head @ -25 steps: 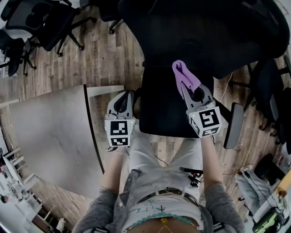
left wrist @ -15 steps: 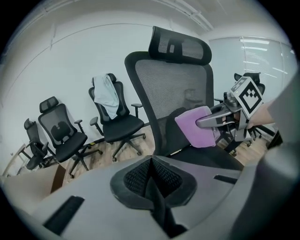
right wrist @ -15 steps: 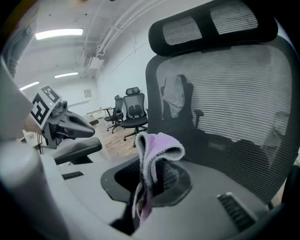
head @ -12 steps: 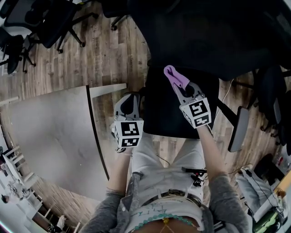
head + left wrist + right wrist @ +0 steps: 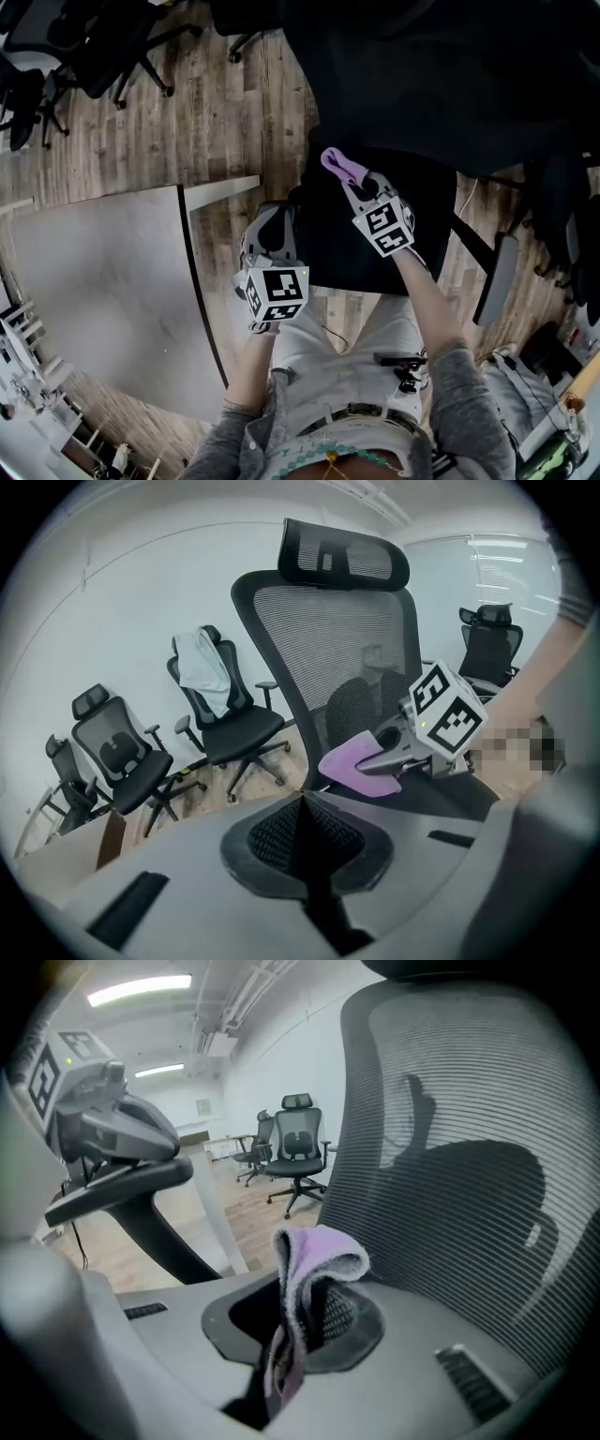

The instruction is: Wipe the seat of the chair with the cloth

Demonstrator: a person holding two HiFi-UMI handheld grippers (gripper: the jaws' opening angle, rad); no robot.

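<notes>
The black office chair's seat (image 5: 417, 220) lies in front of me, its mesh backrest (image 5: 342, 639) upright behind it. My right gripper (image 5: 350, 184) is shut on a purple cloth (image 5: 337, 166) and holds it over the seat's left part. In the right gripper view the cloth (image 5: 314, 1251) droops folded from the jaws, close to the backrest (image 5: 469, 1176). My left gripper (image 5: 277, 208) is shut on nothing, beside the seat's left edge. From the left gripper view I see the cloth (image 5: 352, 761) just above the seat.
A grey table (image 5: 103, 272) stands to the left on the wooden floor. The chair's right armrest (image 5: 495, 267) sticks out at the right, its left armrest (image 5: 122, 1190) near my left gripper. Other office chairs (image 5: 225, 714) stand behind, one draped with a white garment (image 5: 202, 663).
My right gripper has carried the cloth leftward across the seat toward its left side. My left gripper has shifted slightly right and nearer to me.
</notes>
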